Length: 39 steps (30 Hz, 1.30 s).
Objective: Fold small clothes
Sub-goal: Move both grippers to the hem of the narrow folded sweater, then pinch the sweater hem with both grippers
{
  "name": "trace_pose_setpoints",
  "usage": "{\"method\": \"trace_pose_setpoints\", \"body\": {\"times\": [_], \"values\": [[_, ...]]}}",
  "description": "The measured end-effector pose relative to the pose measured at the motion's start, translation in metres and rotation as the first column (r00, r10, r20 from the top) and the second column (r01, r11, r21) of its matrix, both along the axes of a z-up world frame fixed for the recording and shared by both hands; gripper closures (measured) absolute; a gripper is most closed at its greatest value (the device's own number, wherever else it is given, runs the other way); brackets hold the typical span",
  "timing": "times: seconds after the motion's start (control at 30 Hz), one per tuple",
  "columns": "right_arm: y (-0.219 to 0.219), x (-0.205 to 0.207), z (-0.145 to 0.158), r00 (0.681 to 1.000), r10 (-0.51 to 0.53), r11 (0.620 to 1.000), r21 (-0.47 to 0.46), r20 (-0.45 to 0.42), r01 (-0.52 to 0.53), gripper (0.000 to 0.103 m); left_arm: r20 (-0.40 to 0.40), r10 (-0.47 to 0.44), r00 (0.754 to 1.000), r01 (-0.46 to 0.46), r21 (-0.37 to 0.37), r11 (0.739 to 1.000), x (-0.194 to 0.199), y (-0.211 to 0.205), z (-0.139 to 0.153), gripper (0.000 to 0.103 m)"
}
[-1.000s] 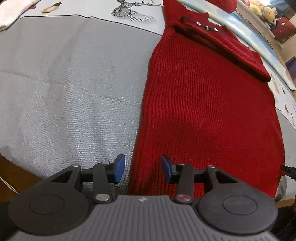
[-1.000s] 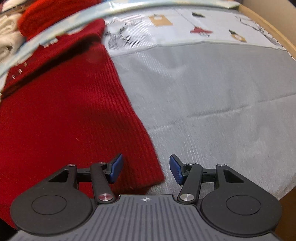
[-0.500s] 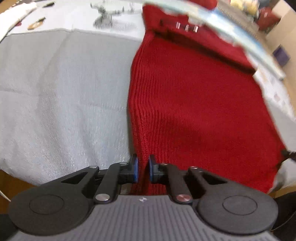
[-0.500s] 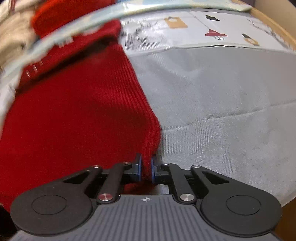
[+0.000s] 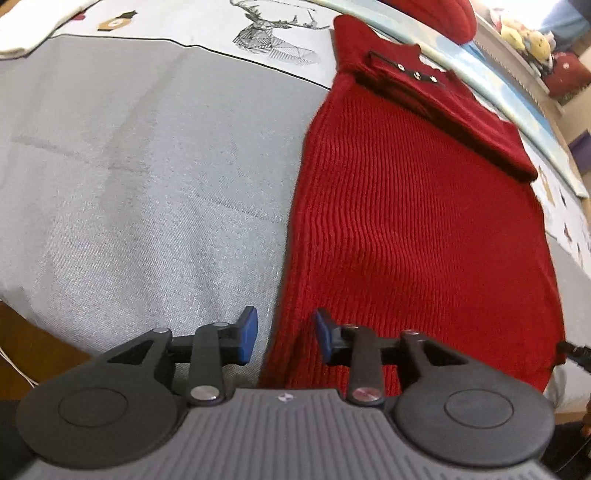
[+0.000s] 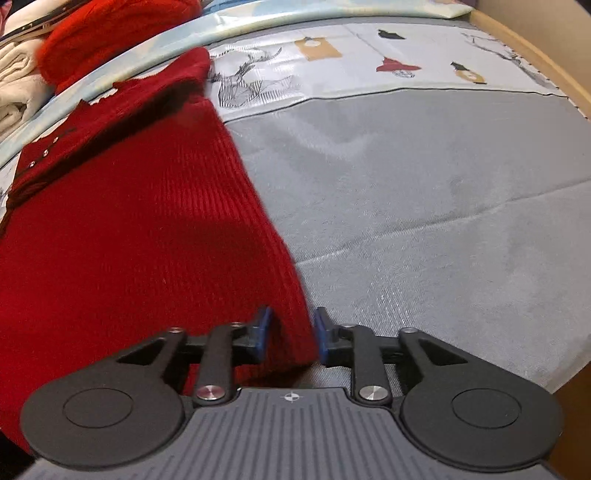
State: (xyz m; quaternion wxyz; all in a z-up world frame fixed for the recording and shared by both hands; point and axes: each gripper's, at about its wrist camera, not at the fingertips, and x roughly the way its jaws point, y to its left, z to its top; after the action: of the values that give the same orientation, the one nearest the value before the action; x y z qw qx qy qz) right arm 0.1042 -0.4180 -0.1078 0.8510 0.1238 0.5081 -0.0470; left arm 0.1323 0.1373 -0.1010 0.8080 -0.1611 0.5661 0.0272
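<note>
My left claw [image 5: 283,334] gapes wide astride the near left hem corner of the red knit sweater [image 5: 413,221]; my right claw [image 6: 291,332] stands parted around the right corner, gripping nothing. Beyond, the sweater stretches flat across grey cloth [image 5: 147,177].

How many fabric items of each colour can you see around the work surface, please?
Red: 2, the ribbed knit sweater lying flat and a folded red garment behind it.
White: 1, the folded white cloth at the far edge.
Grey: 1, the grey mat.
Total: 4.
</note>
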Motion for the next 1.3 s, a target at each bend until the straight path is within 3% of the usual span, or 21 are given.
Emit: {"method": "trace_pose_setpoints", "body": {"times": [0.33, 0.43, 0.47, 0.5, 0.63, 0.87, 1.3], "values": [[0.01, 0.006, -0.013, 0.997, 0.048, 0.998, -0.04, -0.053, -0.05, 0.067, -0.054, -0.077, 0.996, 0.079, 0.032, 0.996, 0.008, -0.017, -0.015, 0.066], [0.012, 0.007, -0.013, 0.996, 0.071, 0.997, -0.037, -0.05, -0.073, 0.071, -0.042, -0.101, 0.994, 0.103, 0.041, 0.994, 0.009, -0.022, -0.015, 0.088], [0.013, 0.006, -0.012, 0.996, 0.079, 0.996, -0.034, -0.041, -0.08, 0.081, -0.035, -0.105, 0.994, 0.106, 0.042, 0.993, 0.008, -0.022, -0.014, 0.089], [0.013, 0.004, -0.009, 0.996, 0.081, 0.996, -0.031, -0.024, -0.082, 0.093, -0.028, -0.105, 0.994, 0.106, 0.038, 0.994, 0.008, -0.022, -0.014, 0.089], [0.006, 0.002, -0.003, 0.999, 0.048, 0.999, 0.0, 0.009, -0.048, 0.094, -0.018, -0.091, 0.996, 0.091, 0.019, 0.996, 0.004, -0.019, -0.01, 0.089], [0.012, 0.006, -0.007, 0.997, 0.069, 0.997, -0.02, -0.025, -0.07, 0.088, -0.051, -0.098, 0.994, 0.099, 0.034, 0.994, 0.005, -0.02, -0.015, 0.08], [0.014, 0.007, -0.009, 0.997, 0.069, 0.997, -0.031, -0.03, -0.07, 0.091, -0.055, -0.11, 0.992, 0.113, 0.049, 0.992, 0.011, -0.028, -0.017, 0.082]]}}
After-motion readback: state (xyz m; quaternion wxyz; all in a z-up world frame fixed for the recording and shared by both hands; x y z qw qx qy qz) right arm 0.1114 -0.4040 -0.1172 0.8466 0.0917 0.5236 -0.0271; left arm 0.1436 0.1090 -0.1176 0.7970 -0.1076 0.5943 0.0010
